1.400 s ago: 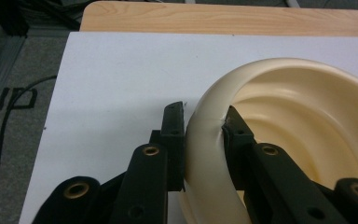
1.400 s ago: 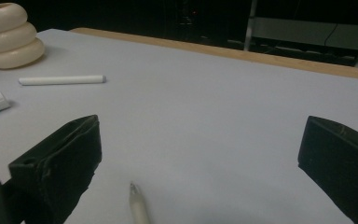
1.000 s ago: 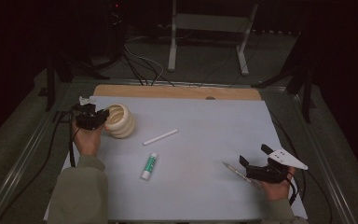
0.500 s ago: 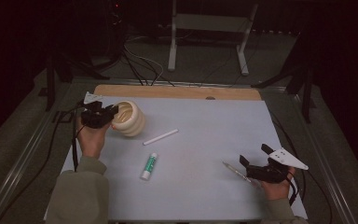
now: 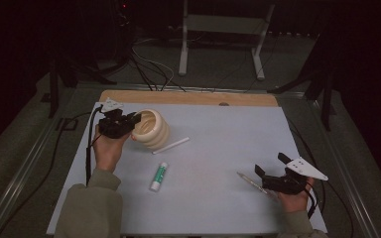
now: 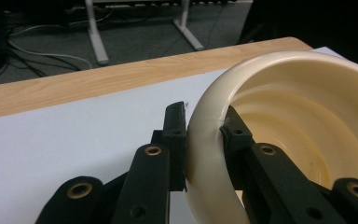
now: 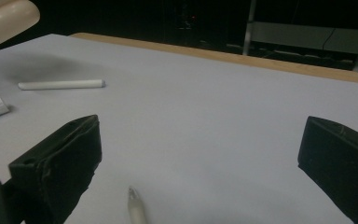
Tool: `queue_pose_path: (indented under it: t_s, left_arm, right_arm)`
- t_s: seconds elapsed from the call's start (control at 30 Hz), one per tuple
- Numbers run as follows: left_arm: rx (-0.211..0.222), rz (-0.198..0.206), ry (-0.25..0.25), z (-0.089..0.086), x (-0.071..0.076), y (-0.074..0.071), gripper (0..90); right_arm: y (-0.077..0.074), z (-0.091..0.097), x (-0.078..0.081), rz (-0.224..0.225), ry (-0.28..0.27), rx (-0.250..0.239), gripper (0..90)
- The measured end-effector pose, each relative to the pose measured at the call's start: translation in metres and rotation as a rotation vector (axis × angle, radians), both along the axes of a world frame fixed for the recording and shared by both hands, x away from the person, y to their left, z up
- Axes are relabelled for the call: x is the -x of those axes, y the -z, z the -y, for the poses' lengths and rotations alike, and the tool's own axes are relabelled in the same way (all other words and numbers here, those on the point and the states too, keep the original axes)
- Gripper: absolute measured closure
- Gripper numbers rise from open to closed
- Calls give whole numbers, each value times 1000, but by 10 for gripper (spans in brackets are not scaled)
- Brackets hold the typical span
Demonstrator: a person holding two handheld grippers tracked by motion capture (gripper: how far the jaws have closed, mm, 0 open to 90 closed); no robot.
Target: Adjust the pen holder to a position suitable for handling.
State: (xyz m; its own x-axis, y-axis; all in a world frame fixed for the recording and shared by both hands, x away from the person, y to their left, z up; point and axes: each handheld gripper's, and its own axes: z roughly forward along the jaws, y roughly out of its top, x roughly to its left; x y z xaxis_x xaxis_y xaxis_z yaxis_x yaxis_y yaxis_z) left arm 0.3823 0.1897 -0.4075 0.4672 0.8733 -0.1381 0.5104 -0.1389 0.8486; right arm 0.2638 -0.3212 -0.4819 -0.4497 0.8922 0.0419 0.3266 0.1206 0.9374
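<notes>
Left tool (image 5: pixel 135 120) clamped on cup (image 5: pixel 151 129) rim, one jaw inside, one outside; cup tilted over counter (image 5: pixel 218 148). Keep grip firm, lift level. Right tool (image 5: pixel 268 168) released, resting beside pen (image 5: pixel 250 182).

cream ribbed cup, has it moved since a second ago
Yes. The cream ribbed cup, clamped by the left gripper, has shifted right and toward the wooden strip.
</notes>
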Motion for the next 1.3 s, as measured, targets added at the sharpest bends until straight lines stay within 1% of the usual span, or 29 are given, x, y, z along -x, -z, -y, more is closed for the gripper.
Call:
queue_pose_path:
  t_s: [0.3,0.37,0.47,0.53,0.57,0.67,0.83,0.97,1.0,1.2,1.27,1.3]
  left_arm:
    - [6,-3,62,24,6,-2,775]
    - [7,-3,77,30,8,-1,775]
    - [-3,-6,102,40,10,1,775]
    - [0,-7,105,42,10,2,774]
    - [-2,-10,120,47,12,3,775]
    - [3,-13,142,54,16,5,774]
    - [-13,-22,182,67,22,10,774]
    - [-10,-32,211,78,28,15,774]
    - [-18,-32,220,80,29,17,774]
    - [-35,-51,243,94,32,26,773]
    - [-32,-55,243,96,33,27,772]
    - [-34,-60,246,99,33,30,772]
  right_arm:
    - [0,0,0,13,-3,-3,0]
    - [0,0,0,18,-5,-2,0]
    - [0,0,1,19,-7,-5,0]
    - [-1,0,1,22,-8,-6,0]
    - [-1,0,1,28,-11,-5,0]
    - [-1,0,1,32,-13,-5,0]
    - [-1,0,1,36,-16,-1,0]
    - [-1,0,1,43,-17,-1,0]
    - [-1,0,1,45,-18,-1,0]
    - [-1,0,1,58,-25,-4,0]
    - [-1,0,1,57,-24,-4,0]
    - [-1,0,1,57,-23,-5,0]
